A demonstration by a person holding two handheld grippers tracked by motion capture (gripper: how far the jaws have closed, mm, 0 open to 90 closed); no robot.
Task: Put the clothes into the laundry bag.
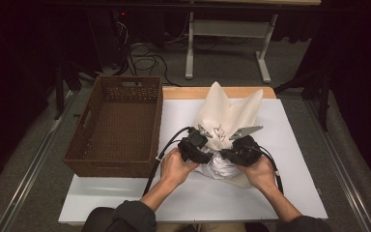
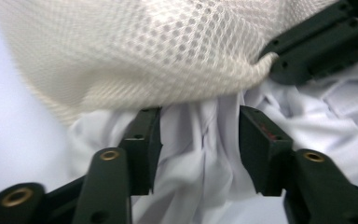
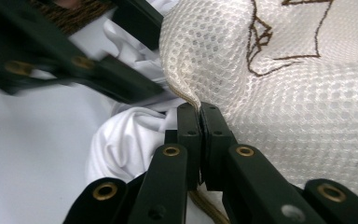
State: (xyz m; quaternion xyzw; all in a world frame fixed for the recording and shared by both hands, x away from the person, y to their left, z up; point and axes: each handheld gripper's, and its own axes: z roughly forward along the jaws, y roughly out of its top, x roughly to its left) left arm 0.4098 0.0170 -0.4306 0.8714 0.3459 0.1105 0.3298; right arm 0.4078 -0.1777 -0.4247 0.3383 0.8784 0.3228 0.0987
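Cream mesh bag (image 1: 224,116) at mid-desk, just right of the basket (image 1: 116,126). Its long axis runs away from the person; two pointed corners stand up at the far end, and the mouth faces the person. A dark line drawing is stitched on its near face (image 3: 279,42).

White cloth (image 1: 221,168) bunched at the bag's mouth, partly under the mesh and partly spilling onto the white desk (image 1: 290,159) toward the person. In the left gripper view the cloth (image 2: 205,154) lies in folds below the mesh edge (image 2: 168,60).

Left hand-held gripper (image 1: 199,145), held in the left hand (image 1: 174,166) at the bag's left side: jaws spread, a fold of white cloth between them, the pads not pressing it. Point in its own view (image 2: 199,144).

Right hand-held gripper (image 1: 232,151), held in the right hand (image 1: 261,171) at the bag's right side: jaws pressed together, pinching the hemmed rim of the mesh bag, seen in its own view (image 3: 199,109).

Brown wicker basket, rectangular, long axis running away from the person, overhanging the desk's left edge; nothing lies inside it
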